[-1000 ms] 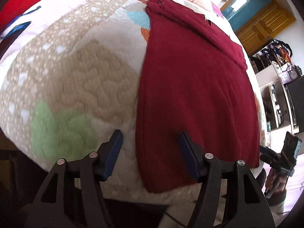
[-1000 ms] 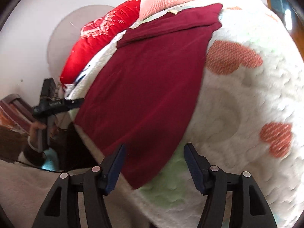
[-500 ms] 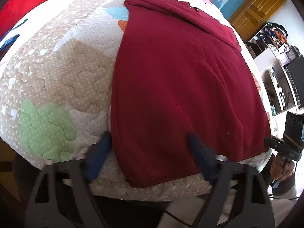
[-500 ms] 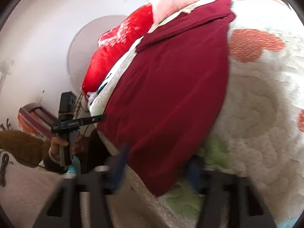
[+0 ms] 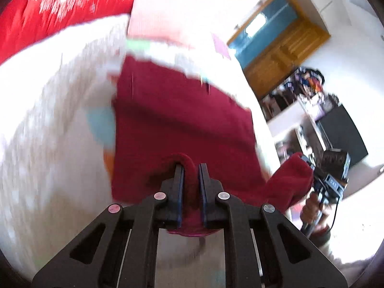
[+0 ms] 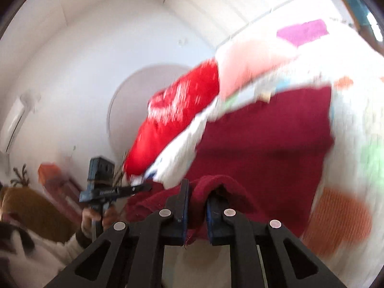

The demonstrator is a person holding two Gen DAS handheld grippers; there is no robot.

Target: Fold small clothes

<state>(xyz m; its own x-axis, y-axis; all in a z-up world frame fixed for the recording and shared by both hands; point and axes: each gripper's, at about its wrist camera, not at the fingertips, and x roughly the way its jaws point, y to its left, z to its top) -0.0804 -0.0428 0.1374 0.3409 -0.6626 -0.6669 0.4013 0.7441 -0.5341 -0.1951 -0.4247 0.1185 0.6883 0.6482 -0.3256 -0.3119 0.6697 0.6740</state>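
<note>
A dark red garment (image 5: pixel 182 120) lies spread on a quilted bed. My left gripper (image 5: pixel 191 168) is shut on its near left corner, with the cloth bunched between the jaws. My right gripper (image 6: pixel 196 189) is shut on the near right corner of the garment (image 6: pixel 264 148), which folds up over the fingertips. The near edge is lifted off the bed between the two grippers. In the left wrist view the right gripper (image 5: pixel 309 165) shows holding the other corner. In the right wrist view the left gripper (image 6: pixel 141 188) shows at the left. Both views are motion-blurred.
The white quilt (image 5: pixel 52 120) has coloured patches. A red pillow (image 5: pixel 60 7) and a pink pillow (image 6: pixel 252 69) lie at the head of the bed. A wooden cabinet (image 5: pixel 283 50), shelves and a dark screen (image 5: pixel 340 132) stand to the right.
Both grippers went from open over the garment's near corners to shut on them. They have lifted the near edge and are moving it toward the far end.
</note>
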